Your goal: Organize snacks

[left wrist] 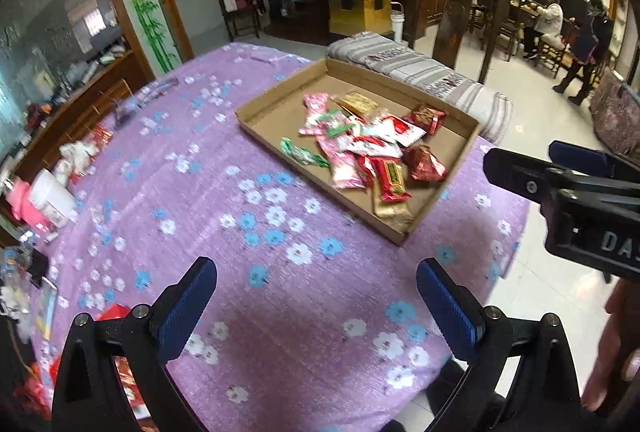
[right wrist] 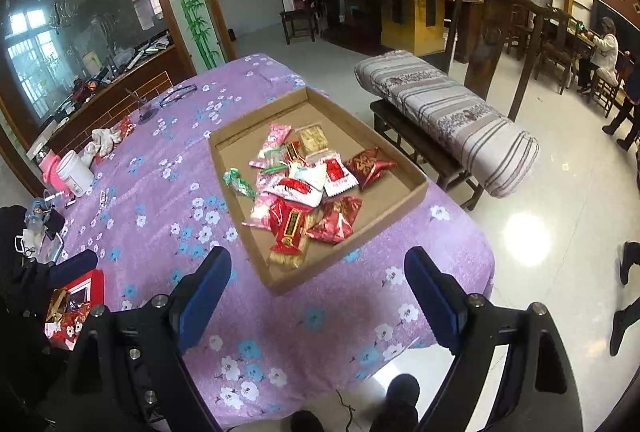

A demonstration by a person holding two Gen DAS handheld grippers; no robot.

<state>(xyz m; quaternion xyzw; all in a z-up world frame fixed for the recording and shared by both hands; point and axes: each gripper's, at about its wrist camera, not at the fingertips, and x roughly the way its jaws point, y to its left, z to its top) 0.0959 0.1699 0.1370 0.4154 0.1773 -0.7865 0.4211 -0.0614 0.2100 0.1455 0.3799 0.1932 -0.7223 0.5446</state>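
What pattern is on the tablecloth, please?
Purple tablecloth with blue and white flowers, clearest in the right wrist view.

Shallow cardboard tray point(right wrist: 416, 187), open-topped, lying flat before me on the purple floral tabletop point(right wrist: 160, 191). Inside it, a loose overlapping heap of wrapped snacks point(right wrist: 308, 187): red foil packets, pink and white wrappers, one green twist-wrapped sweet point(right wrist: 238, 183) at the heap's left edge.

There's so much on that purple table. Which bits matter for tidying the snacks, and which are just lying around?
Part of the job:
- cardboard tray
- pile of wrapped snacks inside it
- green candy at the pile's edge
- left gripper and right gripper, jaws open and empty

Just lying about:
- white jar
- pink container
- glasses
- striped cushion on the bench
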